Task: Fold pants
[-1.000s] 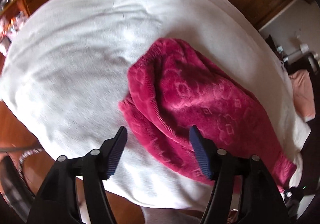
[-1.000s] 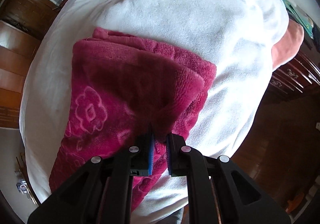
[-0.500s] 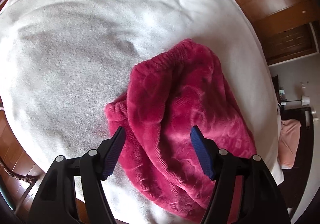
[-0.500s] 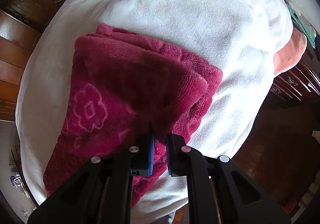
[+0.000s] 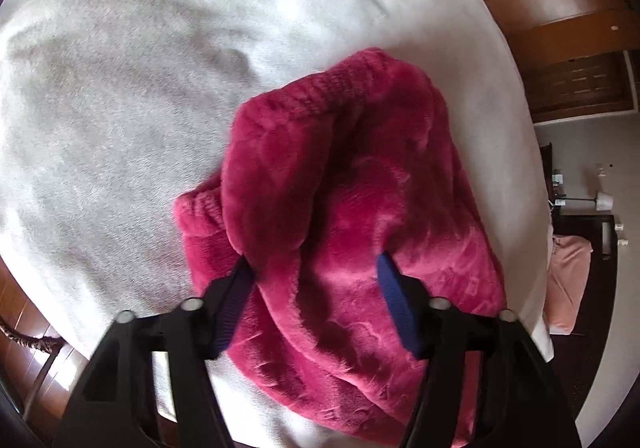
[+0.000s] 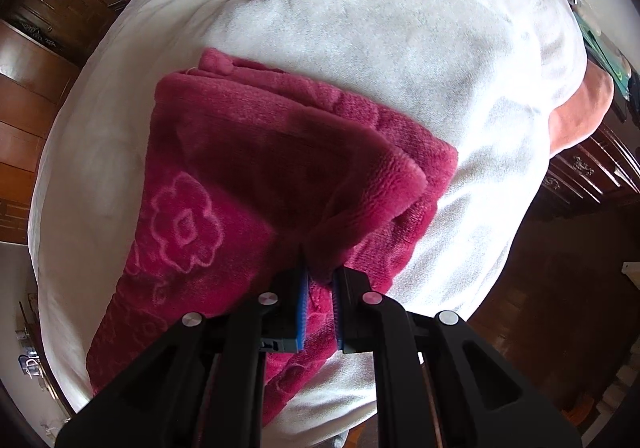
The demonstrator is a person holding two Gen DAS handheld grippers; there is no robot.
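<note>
Left wrist view: the pink fleece pants (image 5: pixel 360 215) are bunched between the half-spread fingers of the left gripper (image 5: pixel 316 296), whose jaws have just been closing but are not yet clamped. An edge is pinched tight in the right gripper (image 6: pixel 319 300) over the white bed cover (image 6: pixel 400 47). Only the top layer may be caught, so the fold could be dragged askew; no containers are seen.

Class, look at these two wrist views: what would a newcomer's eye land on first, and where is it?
The deep pink, flower-embossed fleece pants lie part-folded, vivid on the white fuzzy bedspread. The right hand-held gripper pinches a raised fold. The left hand-held gripper, jaws just closing, straddles a bunched fold near the ribbed waistband.
</note>
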